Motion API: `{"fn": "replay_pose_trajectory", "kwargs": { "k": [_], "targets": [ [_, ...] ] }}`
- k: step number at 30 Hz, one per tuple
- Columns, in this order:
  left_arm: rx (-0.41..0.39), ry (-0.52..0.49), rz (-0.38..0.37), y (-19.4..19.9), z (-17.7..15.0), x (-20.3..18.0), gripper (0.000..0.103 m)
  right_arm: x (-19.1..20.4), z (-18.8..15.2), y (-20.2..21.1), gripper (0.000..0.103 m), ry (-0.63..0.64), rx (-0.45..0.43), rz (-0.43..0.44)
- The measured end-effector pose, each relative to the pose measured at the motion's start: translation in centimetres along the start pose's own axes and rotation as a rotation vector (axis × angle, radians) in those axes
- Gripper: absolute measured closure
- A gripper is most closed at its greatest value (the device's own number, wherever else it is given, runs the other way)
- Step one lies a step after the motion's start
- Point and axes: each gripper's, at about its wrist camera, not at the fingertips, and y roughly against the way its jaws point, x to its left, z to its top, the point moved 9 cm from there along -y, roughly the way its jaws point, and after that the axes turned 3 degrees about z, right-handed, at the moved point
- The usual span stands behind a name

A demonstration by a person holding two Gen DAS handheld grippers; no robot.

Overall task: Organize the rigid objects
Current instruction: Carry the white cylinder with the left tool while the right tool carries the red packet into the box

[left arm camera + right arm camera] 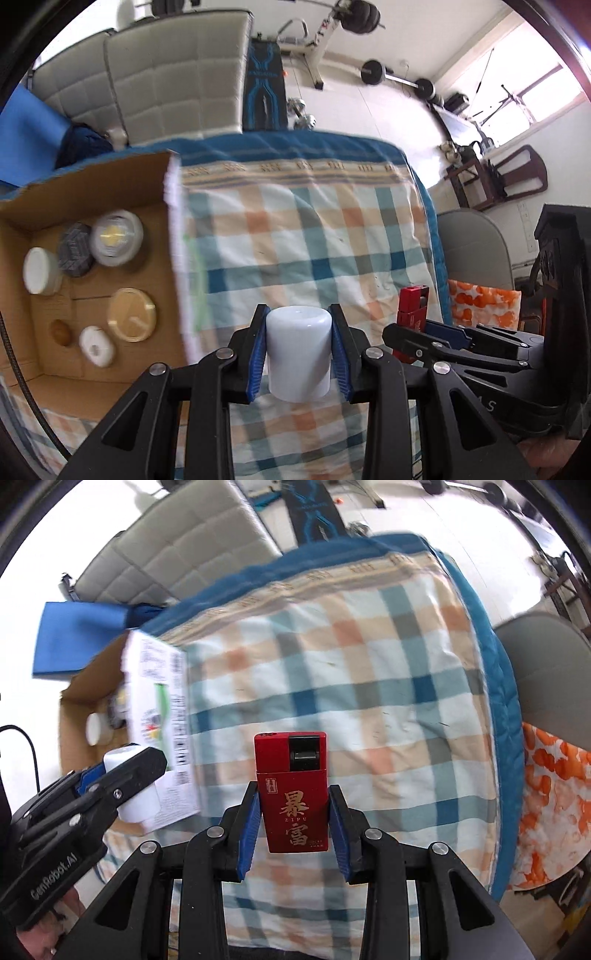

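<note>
My left gripper (pixel 298 347) is shut on a white plastic cylinder (pixel 298 354), held upright above the checked blanket, just right of the cardboard box (pixel 110 177). My right gripper (pixel 293 823) is shut on a red lighter (pixel 291 790) with gold characters, held upright over the blanket. In the left wrist view the red lighter (pixel 412 302) and right gripper (pixel 413 332) show at the right. In the right wrist view the left gripper (pixel 125 775) with the white cylinder (pixel 142 808) shows at the left, beside the box (pixel 74 720).
The box holds several round tins and lids: a white jar (pixel 38 269), a dark patterned tin (pixel 75 249), a clear-lidded tin (pixel 116 236), a gold disc (pixel 131 314) and a small white case (pixel 96 345). The checked blanket (pixel 295 229) covers the surface. Grey chairs (pixel 166 74) stand behind.
</note>
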Motion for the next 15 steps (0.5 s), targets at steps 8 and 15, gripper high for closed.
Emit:
{"fn": "replay_pose_trajectory", "kwargs": {
  "k": [8,15],
  "targets": [
    [-0.083,0.102,0.111,7.5,-0.8,13.4,0.074,14.6,-1.4,-3.9,0.066,0.144,-0.004,0.064],
    [-0.020,0.205,0.173,6.2,-3.2,24.1,0.074,21.3,-2.4,-10.6,0.066,0.169,0.052,0.012]
  ]
}}
